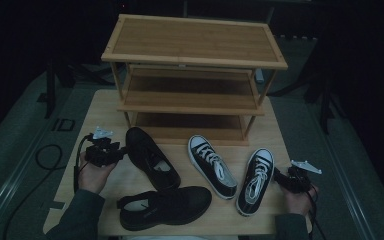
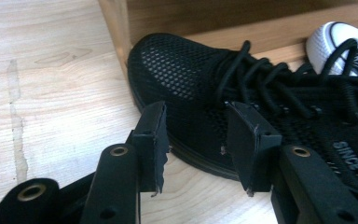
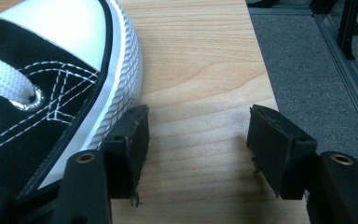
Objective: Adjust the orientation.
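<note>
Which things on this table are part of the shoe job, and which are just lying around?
In the job: black mesh shoe, other black shoe, two canvas sneakers, wooden rack, left tool, right tool.
Lying about: floor cables.

Three-tier wooden shoe rack (image 1: 194, 42), second black shoe (image 1: 165, 205), left sneaker (image 1: 213, 165), grey floor (image 1: 10, 130)

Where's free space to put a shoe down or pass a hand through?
Free: all three tiers of the shoe rack; the table's back left corner beside the rack; the strip right of the right sneaker, by the right gripper. Crowded: the front middle, where two black shoes and two sneakers lie close together.
</note>
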`<state>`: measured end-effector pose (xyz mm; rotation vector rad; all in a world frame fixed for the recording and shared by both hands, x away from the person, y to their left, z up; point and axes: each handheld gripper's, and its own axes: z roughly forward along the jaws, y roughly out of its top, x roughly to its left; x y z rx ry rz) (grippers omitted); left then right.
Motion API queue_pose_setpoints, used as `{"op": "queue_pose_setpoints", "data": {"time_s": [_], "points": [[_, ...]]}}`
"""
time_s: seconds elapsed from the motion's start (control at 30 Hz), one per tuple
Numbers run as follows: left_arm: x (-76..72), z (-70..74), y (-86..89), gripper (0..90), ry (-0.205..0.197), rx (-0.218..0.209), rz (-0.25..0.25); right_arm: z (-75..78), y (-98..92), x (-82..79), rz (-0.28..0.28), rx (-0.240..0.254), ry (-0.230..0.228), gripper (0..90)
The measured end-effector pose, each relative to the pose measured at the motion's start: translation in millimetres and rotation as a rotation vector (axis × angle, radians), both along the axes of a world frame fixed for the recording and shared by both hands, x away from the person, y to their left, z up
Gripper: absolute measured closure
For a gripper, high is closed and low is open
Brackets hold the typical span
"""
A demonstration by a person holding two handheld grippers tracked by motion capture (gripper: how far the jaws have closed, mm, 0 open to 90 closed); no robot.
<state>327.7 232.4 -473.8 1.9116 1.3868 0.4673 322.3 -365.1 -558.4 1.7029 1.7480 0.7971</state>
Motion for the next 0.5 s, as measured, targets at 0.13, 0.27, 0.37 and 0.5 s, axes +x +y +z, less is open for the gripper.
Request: {"op": "queue_pose_setpoints", "data": {"time_s": [0.13, 0.27, 0.37, 0.5], "points": [[-0.2, 4.3, -3.5, 55.9, 0.014, -0.004, -0.017, 0.0, 0.0, 0.0, 0.000, 0.000, 0.000, 38.6], [-0.9, 6.5, -9.0, 53.7, 0.035, -0.009, -0.044, 0.0, 0.0, 0.0, 0.000, 0.000, 0.000, 38.6], [-1.9, 8.2, -14.2, 52.2, 0.041, 0.001, -0.063, 0.0, 0.0, 0.0, 0.000, 0.000, 0.000, 38.6], [-3.4, 13.3, -19.6, 50.2, 0.041, 0.006, -0.071, 0.0, 0.0, 0.0, -0.001, 0.000, 0.000, 38.6]]}}
